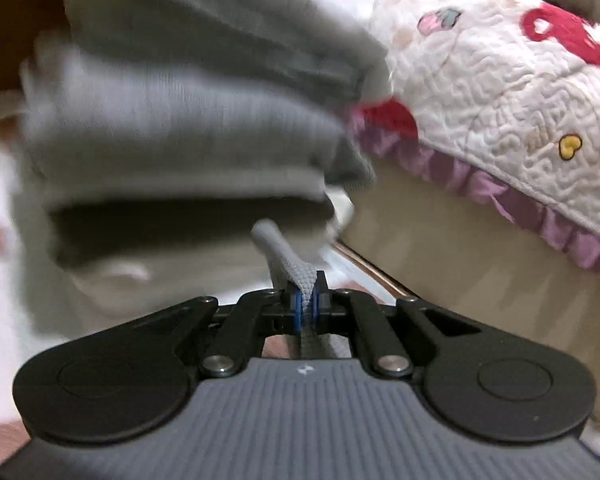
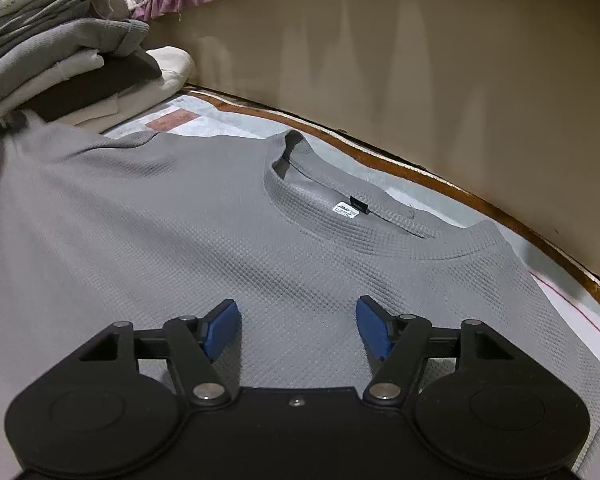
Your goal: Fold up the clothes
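One grey waffle-knit shirt (image 2: 220, 232) lies flat, front up, collar (image 2: 340, 200) toward the bed's side panel (image 2: 380, 60), beside a stack of folded clothes (image 2: 60, 60). It looks soft, light and limp, likely to sag, so edges or shoulders suit gripping. The left gripper (image 1: 307, 302) pinches a bunched fold of it; the right gripper (image 2: 298, 328) hovers spread over its chest

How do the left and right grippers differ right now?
The left gripper is shut, pinching a fold of the grey shirt; the right gripper is open and holds nothing. The left faces the stack of folded clothes; the right hovers over the shirt's chest, facing its collar. Both have blue pads.
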`<state>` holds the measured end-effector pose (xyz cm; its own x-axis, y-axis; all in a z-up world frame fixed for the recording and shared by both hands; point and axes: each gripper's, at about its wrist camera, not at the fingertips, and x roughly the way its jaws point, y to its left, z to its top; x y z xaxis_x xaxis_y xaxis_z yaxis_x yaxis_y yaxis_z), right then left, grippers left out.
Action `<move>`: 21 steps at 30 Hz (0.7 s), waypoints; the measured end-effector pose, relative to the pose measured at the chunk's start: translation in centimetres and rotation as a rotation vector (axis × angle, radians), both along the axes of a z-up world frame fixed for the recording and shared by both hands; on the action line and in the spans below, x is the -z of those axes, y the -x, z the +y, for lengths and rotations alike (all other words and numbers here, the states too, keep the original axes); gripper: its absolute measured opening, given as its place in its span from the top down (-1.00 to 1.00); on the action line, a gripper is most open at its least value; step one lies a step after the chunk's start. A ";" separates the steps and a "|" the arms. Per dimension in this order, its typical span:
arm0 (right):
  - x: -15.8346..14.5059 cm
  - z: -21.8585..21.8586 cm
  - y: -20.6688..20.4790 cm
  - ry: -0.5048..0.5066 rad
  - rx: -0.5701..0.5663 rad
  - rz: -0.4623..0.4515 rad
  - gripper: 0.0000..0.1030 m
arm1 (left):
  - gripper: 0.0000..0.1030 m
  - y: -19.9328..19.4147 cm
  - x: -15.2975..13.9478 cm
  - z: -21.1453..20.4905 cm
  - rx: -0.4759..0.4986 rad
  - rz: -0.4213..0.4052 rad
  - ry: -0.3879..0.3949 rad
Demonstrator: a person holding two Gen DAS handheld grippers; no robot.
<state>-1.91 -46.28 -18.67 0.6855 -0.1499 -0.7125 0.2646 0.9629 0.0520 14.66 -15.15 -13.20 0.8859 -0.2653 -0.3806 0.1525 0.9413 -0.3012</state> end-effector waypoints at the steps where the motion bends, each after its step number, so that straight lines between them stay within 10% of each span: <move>1: 0.0 0.0 0.0 0.001 -0.001 -0.001 -0.40 | 0.91 0.2 0.3 -0.1 -0.042 0.044 -0.015; 7: 0.1 0.0 0.1 0.005 -0.009 -0.004 -0.41 | 0.91 -0.4 3.8 2.1 -0.005 0.348 0.025; 13: 0.4 0.5 -0.1 0.022 -0.008 -0.007 -0.56 | 0.91 -0.4 2.5 3.3 0.112 0.260 0.148; 17: 0.3 0.4 -0.2 0.016 -0.011 -0.001 -0.56 | 0.91 3.1 0.3 -1.0 0.365 0.063 -0.024; 21: 0.2 0.4 -0.2 0.016 -0.016 0.001 -0.56 | 0.87 7.2 0.9 -5.1 0.622 0.148 -0.227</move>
